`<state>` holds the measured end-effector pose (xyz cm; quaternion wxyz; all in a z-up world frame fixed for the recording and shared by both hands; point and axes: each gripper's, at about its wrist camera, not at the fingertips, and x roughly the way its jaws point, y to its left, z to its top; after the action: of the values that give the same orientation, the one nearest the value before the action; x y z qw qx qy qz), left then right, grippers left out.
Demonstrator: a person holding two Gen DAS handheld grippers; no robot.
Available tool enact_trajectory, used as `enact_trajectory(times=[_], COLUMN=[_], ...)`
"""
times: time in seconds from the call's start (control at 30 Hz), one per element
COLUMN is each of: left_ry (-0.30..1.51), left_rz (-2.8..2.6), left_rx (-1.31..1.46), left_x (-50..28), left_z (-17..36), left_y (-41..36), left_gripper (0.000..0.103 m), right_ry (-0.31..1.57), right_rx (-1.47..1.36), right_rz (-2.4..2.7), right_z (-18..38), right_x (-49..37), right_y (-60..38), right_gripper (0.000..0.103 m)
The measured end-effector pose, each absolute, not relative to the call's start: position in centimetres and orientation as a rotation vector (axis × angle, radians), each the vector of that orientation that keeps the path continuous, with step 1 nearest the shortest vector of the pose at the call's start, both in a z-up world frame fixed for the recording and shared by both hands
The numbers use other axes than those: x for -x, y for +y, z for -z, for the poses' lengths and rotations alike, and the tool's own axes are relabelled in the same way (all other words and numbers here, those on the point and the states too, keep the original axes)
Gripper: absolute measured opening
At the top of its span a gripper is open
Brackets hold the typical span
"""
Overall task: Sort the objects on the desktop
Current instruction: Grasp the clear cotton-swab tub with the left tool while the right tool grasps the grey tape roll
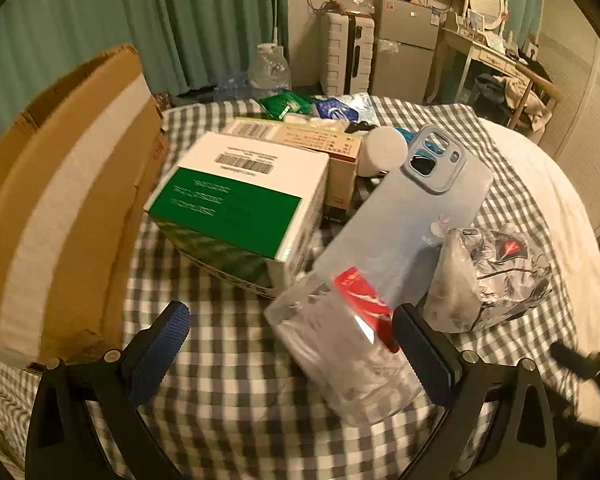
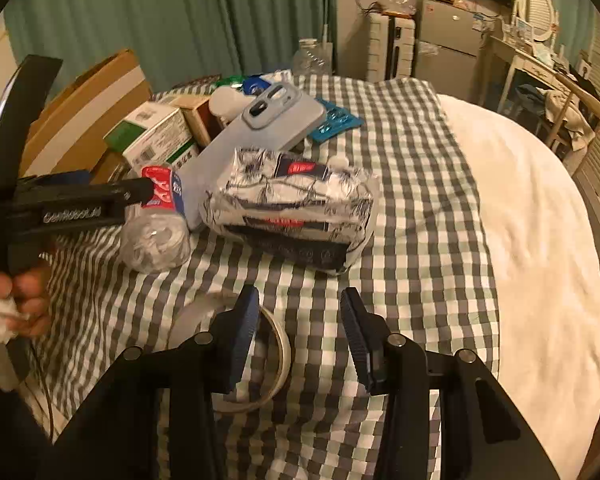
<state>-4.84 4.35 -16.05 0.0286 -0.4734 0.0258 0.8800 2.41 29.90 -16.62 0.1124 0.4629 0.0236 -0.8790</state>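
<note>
The clear plastic bottle [image 1: 348,344] with the red label lies on its side on the checked cover of the bed [image 1: 228,400], toward the near edge, its top end resting against the pale blue phone case [image 1: 404,216]. The left gripper [image 1: 296,356] stands as wide as it goes, angled down over the bottle; its right pad looks to be just against the bottle's side, its left pad well clear, so nothing is gripped yet. The bottle looks empty and crumpled: light, thin-walled, likely to buckle and slide under the pads. I would take it across the labelled middle, where the wall seems firmest, and close gently.

The right gripper [image 2: 300,340] hangs partly open and empty above a roll of tape [image 2: 256,364] near the bed's front edge. Just beyond sits a soft wrapped pack of tissues [image 2: 292,216], squashy and easy to pinch anywhere. The green and white box [image 1: 240,204] by the cardboard carton [image 1: 60,200] looks stiff.
</note>
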Motion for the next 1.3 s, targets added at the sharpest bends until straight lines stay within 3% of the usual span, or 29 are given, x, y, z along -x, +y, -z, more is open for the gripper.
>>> enact_trajectory(times=[0.37, 0.5, 0.67, 0.8, 0.87, 0.9, 0.93, 1.3], left_ry=[0.093, 0.196, 0.174, 0.165, 0.168, 0.164, 0.171, 0.182], left_rz=[-2.636, -2.610, -2.593, -2.581, -2.576, -2.562, -2.560, -2.617], left_rx=[1.544, 1.625, 1.654, 1.650, 1.635, 1.620, 1.609, 1.530], left_x=[4.7, 4.5, 3.8, 3.2, 2.8, 2.4, 2.2, -0.5], left_z=[18.4, 20.4, 21.7, 21.1, 20.8, 20.5, 20.2, 16.1], left_y=[5.2, 5.0, 3.7, 3.1, 2.9, 2.9, 3.1, 2.4], left_gripper=[0.103, 0.103, 0.103, 0.094, 0.086, 0.072, 0.069, 0.068], right_ry=[0.098, 0.091, 0.104, 0.121, 0.130, 0.132, 0.130, 0.053], right_rx=[-1.434, -1.458, -1.469, -1.476, -1.475, -1.473, -1.472, -1.429], right_rz=[2.480, 2.461, 2.456, 2.447, 2.446, 2.446, 2.444, 2.450], right_z=[19.9, 20.5, 21.2, 21.4, 21.3, 21.3, 21.3, 20.1], right_x=[-2.5, -2.4, -2.6, -2.7, -2.7, -2.8, -2.8, -2.7], right_y=[29.3, 29.3, 29.0, 28.5, 28.3, 28.3, 28.2, 28.5], right_gripper=[0.040, 0.027, 0.022, 0.014, 0.012, 0.010, 0.007, 0.006])
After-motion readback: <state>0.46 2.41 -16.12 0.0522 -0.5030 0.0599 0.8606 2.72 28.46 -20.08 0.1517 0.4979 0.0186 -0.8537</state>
